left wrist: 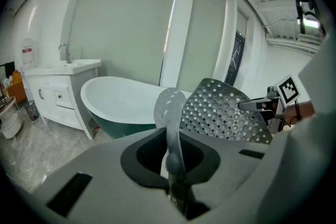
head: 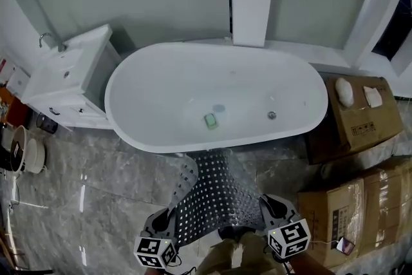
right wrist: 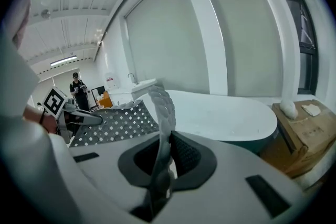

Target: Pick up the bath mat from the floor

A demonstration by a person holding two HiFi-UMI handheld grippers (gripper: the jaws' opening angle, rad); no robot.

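left gripper [left wrist: 176,178]: jaws pinched almost together on a thin fold of the bath mat [head: 215,193]. Fold stands up between the pads in the left gripper view. In the head view only the marker cube and part of the body show at the bottom edge, with the pads covered by the mat.
right gripper [right wrist: 157,178]: likewise closed to a sliver, on the mat's other near corner, with a twisted strip of it rising out of the jaws. Lower body cut off by the bottom edge of the head view.
bath mat: grey and perforated, lifted off the floor [head: 96,190] at its near end and stretched between the two grippers just in front of the bathtub [head: 114,103]. Left side curled over. Far end runs in under the tub's near rim; contact with floor or tub there impossible to tell.
bathtub: white, oval, freestanding. Small green item [head: 210,120] on its bottom, too small to identify. Drain [head: 271,115] to the right of it.
vanity [head: 84,84]: white, left of the tub, with a faucet [head: 48,40] at the back.
cardboard boxes [head: 364,129]: right of the tub. Two pale things on the upper one, blurred. Lower box cut by the frame edge.
person [right wrist: 77,87]: far back in the right gripper view, small and dim.
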